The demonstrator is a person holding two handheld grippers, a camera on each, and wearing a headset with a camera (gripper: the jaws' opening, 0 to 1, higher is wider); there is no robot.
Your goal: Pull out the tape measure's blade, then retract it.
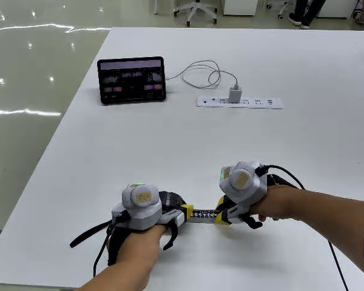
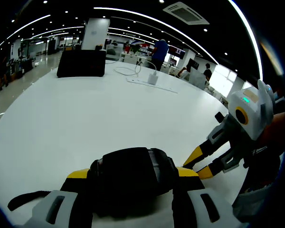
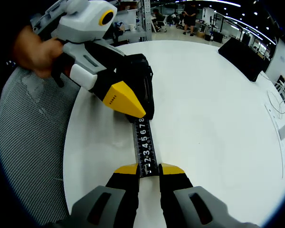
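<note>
Your right gripper [image 3: 148, 168] is closed on the blade [image 3: 145, 140] tip, with numerals 1 to 8 drawn out. Your left gripper [image 2: 133, 173] clamps the tape measure [image 3: 138, 78] case on the table [image 1: 170, 139], likely anchoring it against the pull. A tablet [image 1: 131, 79] stands well beyond.

I have both grippers low by the near edge of the desk [image 1: 188, 151], tips facing each other. The left gripper [image 1: 183, 212], in my left hand [image 1: 139, 237], has its jaws spread wide, clamped across the tape measure case [image 2: 133, 183]. The right gripper [image 1: 222, 217], in my right hand [image 1: 280, 203], has its jaws nearly together, pinching the blade [image 3: 145, 142] at its tip. My right forearm [image 1: 337, 221] reaches in from the right edge.
</note>
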